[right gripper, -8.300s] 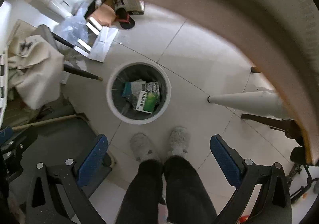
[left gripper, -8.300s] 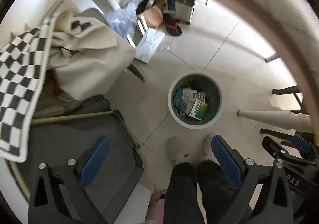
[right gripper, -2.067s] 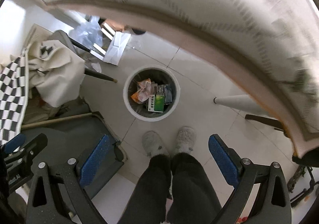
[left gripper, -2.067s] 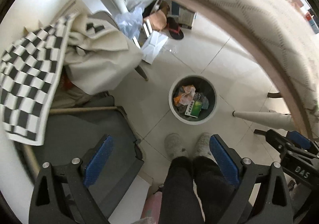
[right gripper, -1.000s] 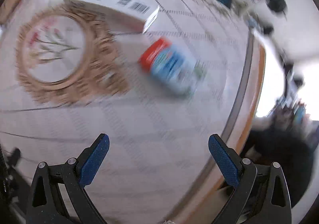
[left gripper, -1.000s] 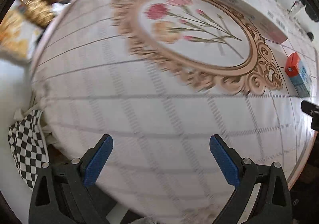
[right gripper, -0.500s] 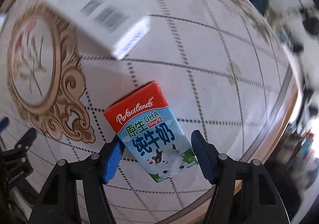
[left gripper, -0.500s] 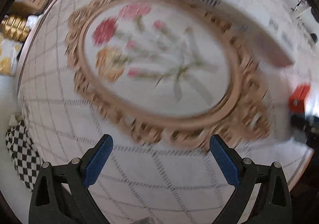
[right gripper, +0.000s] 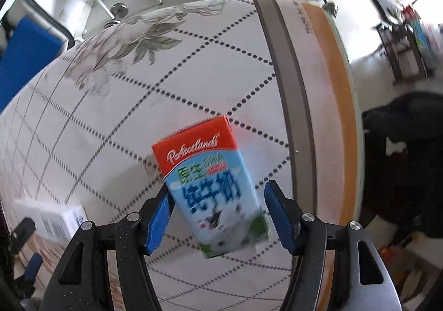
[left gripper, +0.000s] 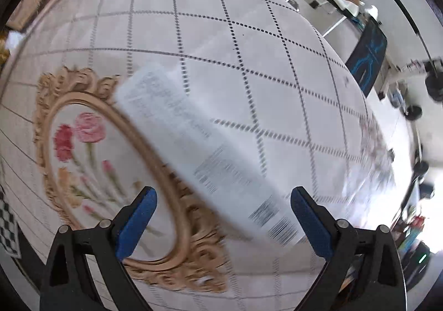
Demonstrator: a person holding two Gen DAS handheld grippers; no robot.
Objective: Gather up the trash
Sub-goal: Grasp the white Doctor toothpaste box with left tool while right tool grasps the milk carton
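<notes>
Right gripper [right gripper: 218, 214] hangs straight over the milk carton [right gripper: 210, 186], which lies flat on the tablecloth [right gripper: 116, 117] near the table's right edge. The carton sits between the blue pads [right gripper: 159, 216], red end pointing far, long axis running away from the gripper with a slight tilt. The jaws have just been closing around it; the left pad looks to be at its side, the right one shows a sliver of gap, so not pinched yet, I'd say. Carton's red on top, pale blue below, cartoon cow, undented. Left gripper [left gripper: 221, 223] gapes wide above the long white box [left gripper: 205, 161], which lies diagonally, barcode end nearest.
</notes>
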